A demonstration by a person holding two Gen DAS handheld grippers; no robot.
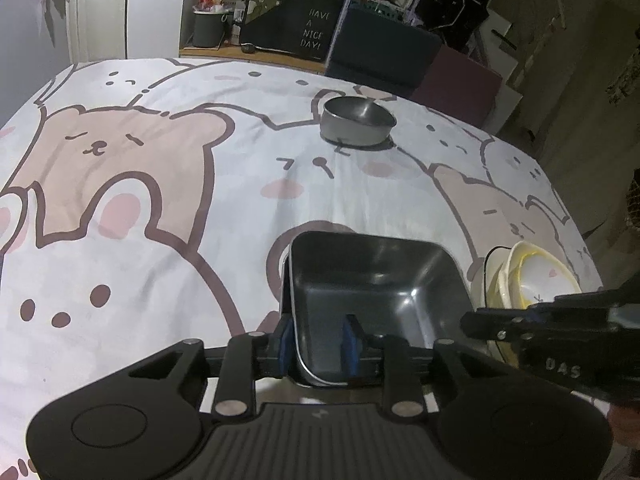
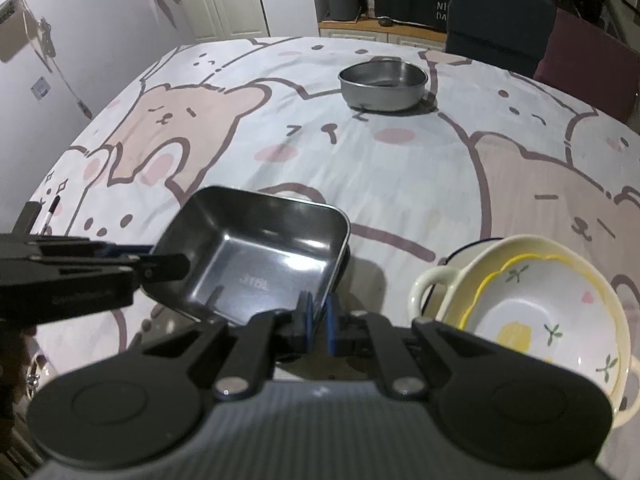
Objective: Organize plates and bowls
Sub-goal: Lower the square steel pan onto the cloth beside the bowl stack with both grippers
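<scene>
My right gripper (image 2: 318, 322) is pinched on the near rim of the square steel tray (image 2: 256, 256), which sits tilted just left of the nested cream bowls (image 2: 532, 308). My left gripper (image 1: 318, 336) straddles the tray's rim, pads slightly apart, not clamping. Next I'd lift slowly on the right grip, keep the tray level, and clear the left fingers before stacking; the round steel bowl (image 2: 383, 84) is well away.

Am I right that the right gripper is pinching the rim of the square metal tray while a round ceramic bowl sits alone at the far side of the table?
Nearly. The far bowl is metal, not ceramic, as the right wrist view shows. The ceramic bowls are stacked close by, beside the tray. The rest holds: the right gripper is pinching the tray's rim.
</scene>
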